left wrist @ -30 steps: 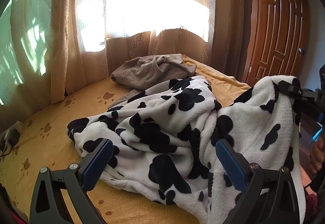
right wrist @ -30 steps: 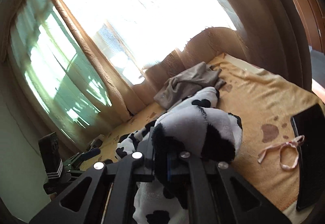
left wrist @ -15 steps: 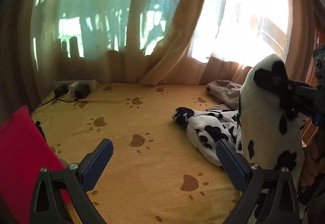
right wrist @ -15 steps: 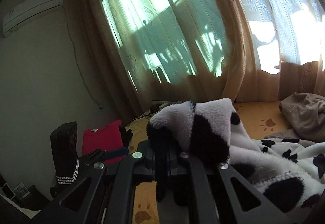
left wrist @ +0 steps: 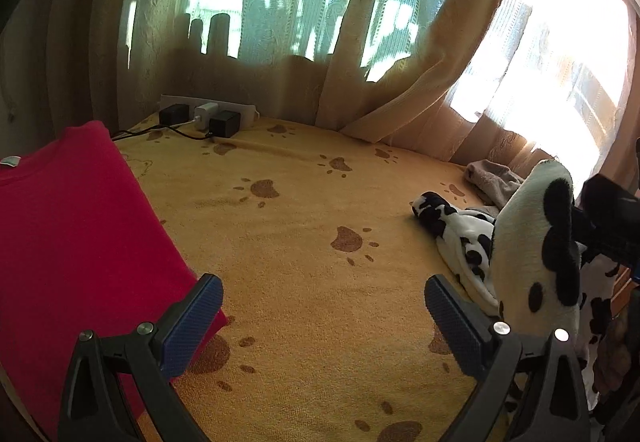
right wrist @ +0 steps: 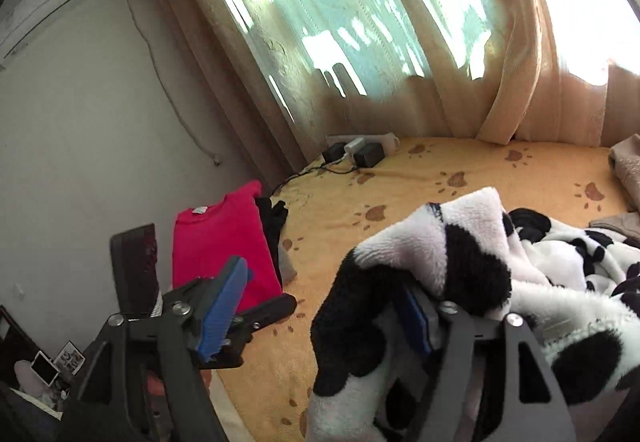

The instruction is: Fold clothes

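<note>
The right tongs (right wrist: 320,326) stood spread, though the fluffy black-and-white cow-print fleece garment (right wrist: 460,262) draped over and hid one finger. It trailed toward the frame's right across the yellow paw-print bed (left wrist: 304,242). The left tongs (left wrist: 324,322) gaped, holding nothing.

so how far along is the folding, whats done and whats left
Done: the red shirt lies folded flat on the bed. In hand: the right gripper has the cow-print fleece draped over one finger, its jaws apart; most of it is bunched on the bed. The left gripper is open and empty. Left: this fleece and the crumpled beige garment by the curtain.
</note>
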`<state>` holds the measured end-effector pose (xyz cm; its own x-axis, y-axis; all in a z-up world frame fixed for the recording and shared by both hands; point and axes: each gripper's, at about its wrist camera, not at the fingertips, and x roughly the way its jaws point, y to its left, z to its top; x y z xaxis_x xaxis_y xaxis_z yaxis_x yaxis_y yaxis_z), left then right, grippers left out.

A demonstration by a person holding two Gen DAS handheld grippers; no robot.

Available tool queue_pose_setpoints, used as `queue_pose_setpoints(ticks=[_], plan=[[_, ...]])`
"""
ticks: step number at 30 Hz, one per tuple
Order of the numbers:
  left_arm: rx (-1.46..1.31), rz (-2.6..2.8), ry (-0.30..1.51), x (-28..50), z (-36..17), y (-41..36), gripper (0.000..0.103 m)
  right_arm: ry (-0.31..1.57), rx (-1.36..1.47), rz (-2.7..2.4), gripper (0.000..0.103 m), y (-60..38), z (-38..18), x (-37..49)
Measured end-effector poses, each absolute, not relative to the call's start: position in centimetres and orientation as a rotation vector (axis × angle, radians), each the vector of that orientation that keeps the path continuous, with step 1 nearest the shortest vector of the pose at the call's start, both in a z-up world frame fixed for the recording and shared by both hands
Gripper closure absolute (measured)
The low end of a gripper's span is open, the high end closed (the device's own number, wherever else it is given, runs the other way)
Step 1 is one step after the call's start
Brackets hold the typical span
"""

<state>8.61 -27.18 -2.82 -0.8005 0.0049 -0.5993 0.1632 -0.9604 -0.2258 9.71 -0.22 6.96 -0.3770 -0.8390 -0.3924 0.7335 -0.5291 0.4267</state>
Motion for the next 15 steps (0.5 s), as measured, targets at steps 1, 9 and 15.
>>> queue_pose_setpoints(ticks=[1,9,15], plan=[[0.962,-2.890,0.412,8.5,-2.8,-26.8,0.000,-0.240,0.683,-2.013,0.019,0.5,7.5,10.0],[0.950,-3.022,0.335,8.9,-0.6,-22.9,0.000,-0.372,0.711,-1.919,0.017,2.8,7.8,10.3],[0.944,-3.053,0.126,8.9,0.2,-18.9,0.000,-0.498,0.751,-1.883,0.017,4.4,6.9,9.3]])
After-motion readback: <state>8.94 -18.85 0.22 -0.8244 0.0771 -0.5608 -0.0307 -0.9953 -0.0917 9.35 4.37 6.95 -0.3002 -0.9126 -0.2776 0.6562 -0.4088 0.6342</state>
